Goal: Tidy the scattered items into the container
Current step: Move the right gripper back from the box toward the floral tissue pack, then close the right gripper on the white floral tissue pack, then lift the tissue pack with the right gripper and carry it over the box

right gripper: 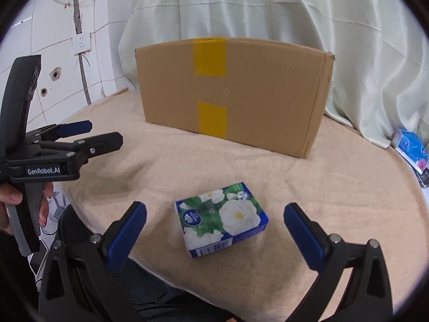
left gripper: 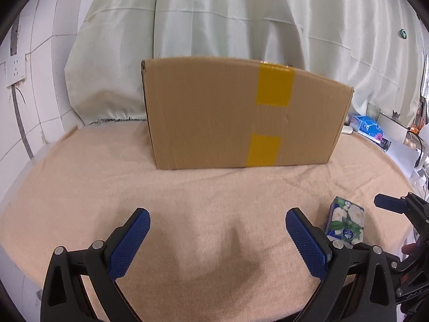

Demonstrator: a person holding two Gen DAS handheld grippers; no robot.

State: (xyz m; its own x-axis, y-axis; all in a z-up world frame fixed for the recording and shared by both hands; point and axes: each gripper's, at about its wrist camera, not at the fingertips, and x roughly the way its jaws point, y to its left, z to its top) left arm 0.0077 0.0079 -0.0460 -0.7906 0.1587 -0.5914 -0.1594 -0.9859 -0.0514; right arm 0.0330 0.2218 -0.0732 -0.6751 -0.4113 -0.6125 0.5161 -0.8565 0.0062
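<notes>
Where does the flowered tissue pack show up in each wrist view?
Left wrist view: the tissue pack sits at the lower right, on the blanket just past the right finger of the left tongs, partly hidden by it.
Right wrist view: the tissue pack lies low in the centre, between the open fingers of the right tongs.
Shared landmark: the cardboard box with yellow tape, standing behind the pack.

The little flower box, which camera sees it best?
The right wrist view. The flower box lies whole on the blanket between the open right gripper fingers, top and barcode side showing. In the left wrist view it sits at the lower right, partly hidden behind a finger of the open left gripper.
</notes>
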